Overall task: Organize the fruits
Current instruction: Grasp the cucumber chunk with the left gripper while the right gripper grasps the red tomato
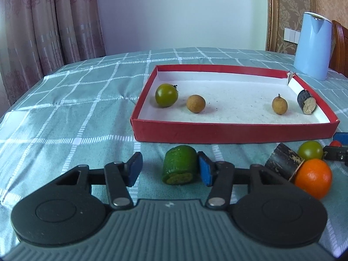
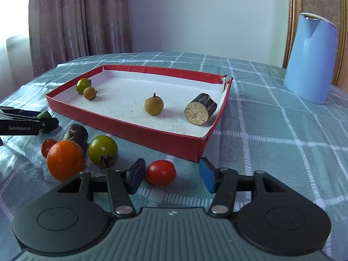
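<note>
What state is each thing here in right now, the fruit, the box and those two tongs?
Shallow red cardboard box: open, holding four pieces.
Green cut cylinder: on the cloth, between the left tongs, one pad touching.
Small red tomato: on the cloth, between the right tongs, ungripped.
Round orange: outside the box.
Pale blue kettle: upright, lid shut.

Both tongs low and part open

The left tongs [image 1: 169,169] point down at a slant, jaws part open; the right pad [image 1: 205,170] touches a piece between them, the left pad [image 1: 134,170] stands clear. The right tongs [image 2: 173,175] slant down likewise, jaws part open, with neither pad pressing on anything.
</note>
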